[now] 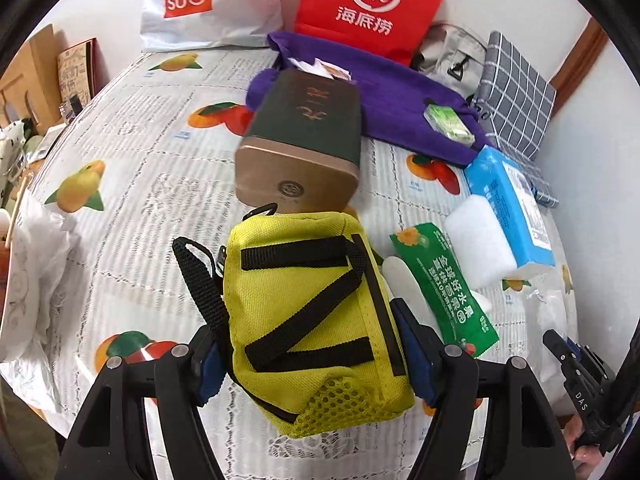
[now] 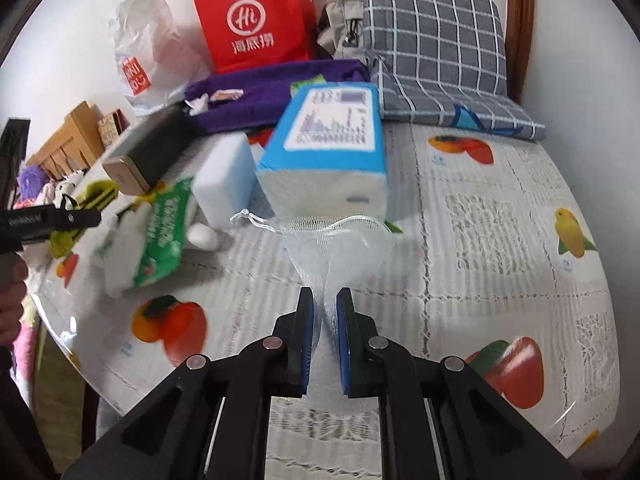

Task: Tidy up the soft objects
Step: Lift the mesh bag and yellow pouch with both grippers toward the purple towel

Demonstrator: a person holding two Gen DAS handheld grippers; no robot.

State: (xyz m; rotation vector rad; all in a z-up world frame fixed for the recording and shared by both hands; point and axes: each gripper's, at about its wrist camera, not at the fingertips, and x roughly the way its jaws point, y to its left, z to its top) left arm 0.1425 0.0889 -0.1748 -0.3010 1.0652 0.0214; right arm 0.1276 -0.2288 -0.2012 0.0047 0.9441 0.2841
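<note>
Between the left gripper's [image 1: 316, 364] wide pads sat the yellow pouch [image 1: 316, 312], held at its sides above the table [image 1: 132, 208]. Right gripper [image 2: 325, 312] was almost shut, pinching a white mesh bag [image 2: 340, 240] that hung toward twelve o'clock. Both soft things seemed just picked up; next they need a place, maybe the purple bag [image 1: 400, 96] at one o'clock.

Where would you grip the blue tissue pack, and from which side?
Grip the blue tissue pack across its long side faces, coming from above. It lies flat with its white end facing the right gripper; the sponge block crowds one side, so the finger there has little room.
</note>
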